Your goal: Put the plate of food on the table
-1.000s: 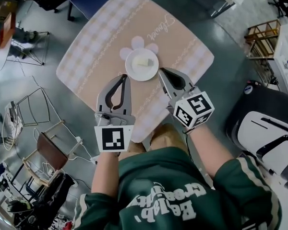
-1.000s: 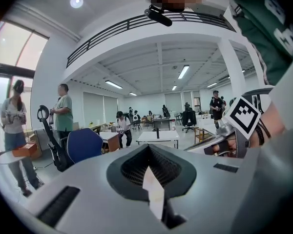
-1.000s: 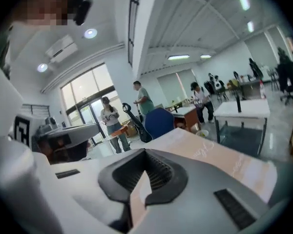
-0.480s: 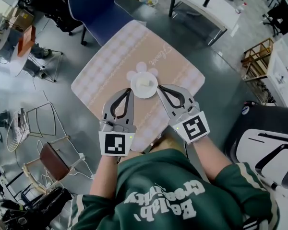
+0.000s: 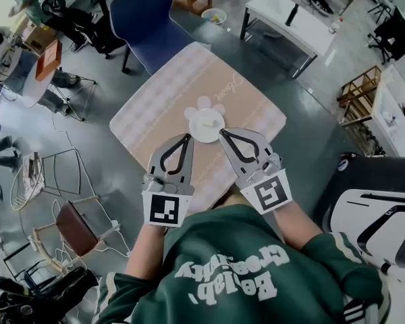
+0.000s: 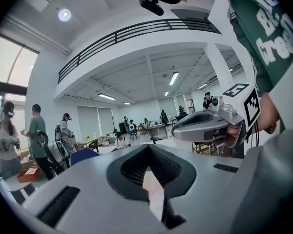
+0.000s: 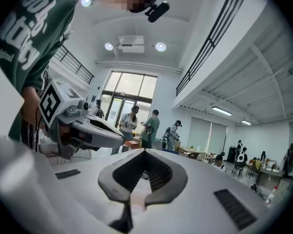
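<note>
A white plate (image 5: 207, 125) with a pale piece of food (image 5: 204, 121) rests on a flower-shaped mat (image 5: 204, 104), on the table with the pink checked cloth (image 5: 162, 100). In the head view my left gripper (image 5: 187, 137) and right gripper (image 5: 222, 133) hang side by side over the table's near edge, tips close to the plate's left and right rims. Both are shut with nothing between the jaws. The left gripper view looks level across the room past the left gripper (image 6: 148, 146) and shows the right gripper (image 6: 205, 126) beside it. The right gripper view shows the right gripper (image 7: 144, 152) empty.
A blue chair (image 5: 145, 19) stands behind the table and a white bench (image 5: 290, 15) at the back right. A wooden rack (image 5: 364, 90) is at the right, a wire stand (image 5: 50, 167) and a brown stool (image 5: 77, 225) at the left. People stand far off in the room (image 7: 149, 128).
The head view has risen, so the table and plate look smaller and farther below. Both grippers stay shut, side by side. The plate has not shifted on its mat.
</note>
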The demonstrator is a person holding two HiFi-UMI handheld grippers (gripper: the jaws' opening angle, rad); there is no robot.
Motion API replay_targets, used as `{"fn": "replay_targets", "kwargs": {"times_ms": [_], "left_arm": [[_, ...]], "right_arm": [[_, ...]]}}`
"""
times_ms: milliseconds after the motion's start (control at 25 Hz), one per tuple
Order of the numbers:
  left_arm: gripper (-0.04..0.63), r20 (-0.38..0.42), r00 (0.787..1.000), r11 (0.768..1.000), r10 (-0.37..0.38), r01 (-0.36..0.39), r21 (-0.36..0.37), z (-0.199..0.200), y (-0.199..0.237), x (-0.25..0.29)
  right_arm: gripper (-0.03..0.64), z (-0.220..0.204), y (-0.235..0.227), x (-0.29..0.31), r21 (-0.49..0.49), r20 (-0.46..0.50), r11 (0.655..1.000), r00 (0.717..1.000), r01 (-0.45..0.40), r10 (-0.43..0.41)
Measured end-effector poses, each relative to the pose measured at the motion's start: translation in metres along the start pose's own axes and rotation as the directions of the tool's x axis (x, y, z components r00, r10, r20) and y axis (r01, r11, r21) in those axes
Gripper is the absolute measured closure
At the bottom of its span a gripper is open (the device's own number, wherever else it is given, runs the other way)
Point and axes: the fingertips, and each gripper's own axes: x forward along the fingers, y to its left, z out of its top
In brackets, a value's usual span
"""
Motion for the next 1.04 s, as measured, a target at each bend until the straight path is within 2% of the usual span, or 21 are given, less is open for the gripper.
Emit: {"fn": "replay_targets", "kwargs": {"times_ms": [80, 320, 600, 1040], "left_arm": [[0.586, 0.003, 1.0, 1.0, 0.007, -0.007, -0.014, 0.003, 0.0, -0.003], [0.586, 0.015, 1.0, 0.999, 0.008, -0.008, -0.035, 0.011, 0.0, -0.006], [0.586, 0.04, 0.999, 1.0, 0.0, 0.0, -0.014, 0.015, -0.002, 0.0], [0.586, 0.032, 0.999, 1.0, 0.004, -0.004, -0.011, 0.012, 0.002, 0.004]], "right_arm": [[0.603, 0.006, 0.004, 0.0, -0.026, 0.006, 1.0, 1.0, -0.002, 0.002], [0.603, 0.019, 0.009, 0.0, -0.01, 0.028, 1.0, 1.0, -0.014, 0.015], [0.603, 0.02, 0.007, 0.003, 0.02, 0.034, 1.0, 0.999, -0.021, 0.021], [0.603, 0.016, 0.006, 0.007, 0.035, 0.029, 0.999, 0.999, -0.026, 0.025]]}}
